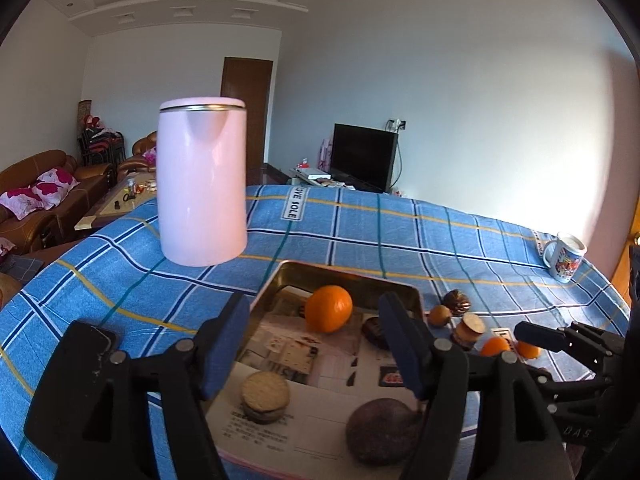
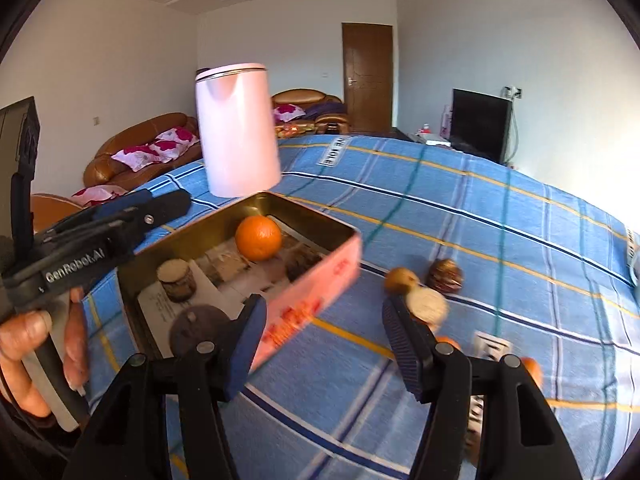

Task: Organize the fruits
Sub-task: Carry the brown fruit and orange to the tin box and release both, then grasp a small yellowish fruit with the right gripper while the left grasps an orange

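Left wrist view: both the left gripper and right gripper stand half open and empty, an orange already in the tin, smaller fruits just beside it, apparently awaiting collection

Checked blue cloth (table beneath) bears kettle, tin, mug.

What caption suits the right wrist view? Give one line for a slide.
Open right gripper hovers beside a pink tin holding an orange, loose fruit waiting on the blue checked cloth.
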A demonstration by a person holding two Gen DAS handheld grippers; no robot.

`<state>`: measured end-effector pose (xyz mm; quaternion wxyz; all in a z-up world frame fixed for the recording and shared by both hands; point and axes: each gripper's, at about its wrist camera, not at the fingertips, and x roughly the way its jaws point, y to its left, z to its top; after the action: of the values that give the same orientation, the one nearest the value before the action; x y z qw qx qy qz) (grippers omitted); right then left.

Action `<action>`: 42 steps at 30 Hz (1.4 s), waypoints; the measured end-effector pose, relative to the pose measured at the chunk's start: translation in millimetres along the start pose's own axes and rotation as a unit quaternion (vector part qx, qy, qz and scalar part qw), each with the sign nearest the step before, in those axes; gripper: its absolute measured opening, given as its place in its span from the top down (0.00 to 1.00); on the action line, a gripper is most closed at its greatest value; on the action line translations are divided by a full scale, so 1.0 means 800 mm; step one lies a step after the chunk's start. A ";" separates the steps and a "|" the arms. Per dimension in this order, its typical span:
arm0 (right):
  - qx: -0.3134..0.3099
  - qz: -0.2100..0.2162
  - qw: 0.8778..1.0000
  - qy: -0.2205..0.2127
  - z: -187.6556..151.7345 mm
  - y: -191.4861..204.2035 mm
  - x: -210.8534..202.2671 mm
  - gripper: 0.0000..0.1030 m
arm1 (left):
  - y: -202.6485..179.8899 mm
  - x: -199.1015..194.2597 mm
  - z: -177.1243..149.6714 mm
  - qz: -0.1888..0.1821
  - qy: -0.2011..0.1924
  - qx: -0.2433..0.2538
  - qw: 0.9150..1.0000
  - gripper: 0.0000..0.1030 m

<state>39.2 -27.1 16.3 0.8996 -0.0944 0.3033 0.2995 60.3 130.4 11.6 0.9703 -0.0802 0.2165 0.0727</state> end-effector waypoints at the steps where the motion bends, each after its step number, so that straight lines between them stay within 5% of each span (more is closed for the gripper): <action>1: 0.013 -0.011 1.000 0.000 -0.008 -0.016 -0.012 0.40 | -0.011 -0.002 -0.002 -0.009 0.000 0.005 1.000 0.32; 7: 0.084 -0.064 0.994 0.021 -0.060 -0.096 -0.054 0.40 | -0.087 0.002 -0.021 -0.059 0.020 0.046 0.997 0.29; 16: 0.106 -0.012 0.990 0.090 -0.076 -0.119 -0.022 0.58 | -0.147 0.026 -0.042 -0.080 0.065 0.094 0.990 0.29; 18: 0.100 -0.020 0.991 0.090 -0.076 -0.118 -0.021 0.74 | -0.154 0.030 -0.043 -0.083 0.072 0.097 0.989 0.29; 26: 0.131 -0.050 0.990 0.028 -0.077 -0.148 -0.058 0.74 | -0.181 0.054 -0.047 -0.099 0.113 0.108 0.983 0.31; 42: 0.161 -0.042 0.986 0.020 -0.072 -0.174 -0.061 0.74 | -0.203 0.116 -0.053 -0.124 0.210 0.095 0.965 0.65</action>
<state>62.6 -182.4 -1.9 0.9087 0.0328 0.3610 0.2068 154.9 -26.5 -46.1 0.9078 -0.0275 0.4094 -0.0871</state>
